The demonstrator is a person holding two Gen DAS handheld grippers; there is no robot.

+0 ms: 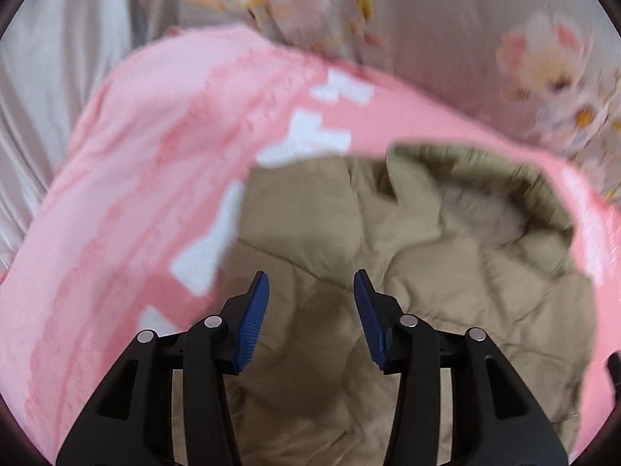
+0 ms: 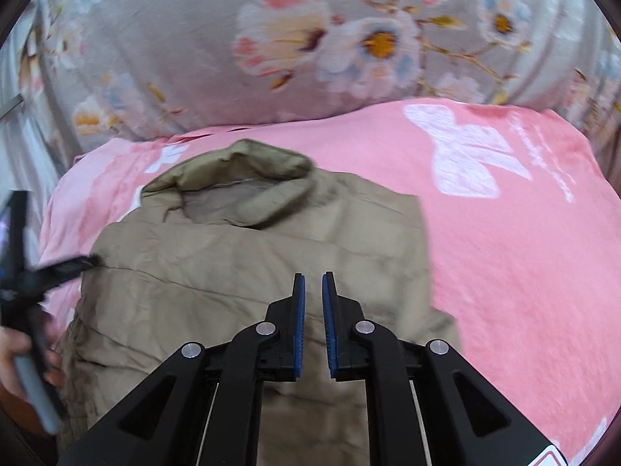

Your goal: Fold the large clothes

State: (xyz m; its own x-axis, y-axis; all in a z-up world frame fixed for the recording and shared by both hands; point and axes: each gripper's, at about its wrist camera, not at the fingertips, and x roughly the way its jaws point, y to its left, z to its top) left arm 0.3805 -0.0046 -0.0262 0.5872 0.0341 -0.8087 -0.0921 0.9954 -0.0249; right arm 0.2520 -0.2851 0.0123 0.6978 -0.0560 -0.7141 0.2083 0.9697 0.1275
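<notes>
A tan quilted jacket (image 1: 407, 256) lies bunched on a pink blanket (image 1: 136, 178), its hood (image 1: 485, 178) toward the far side. My left gripper (image 1: 311, 291) is open and empty, hovering over the jacket's near part. In the right wrist view the jacket (image 2: 233, 272) lies folded into a rough rectangle with the hood (image 2: 248, 178) at the top. My right gripper (image 2: 313, 287) hangs over its lower middle with its jaws nearly closed, a narrow gap between them, holding nothing. The left gripper also shows in the right wrist view (image 2: 93, 262) at the jacket's left edge.
The pink blanket (image 2: 504, 252) has white bow shapes and covers the bed. Behind it lies grey floral bedding (image 2: 310, 39). A person's hand (image 2: 15, 353) holds the left tool at the left edge.
</notes>
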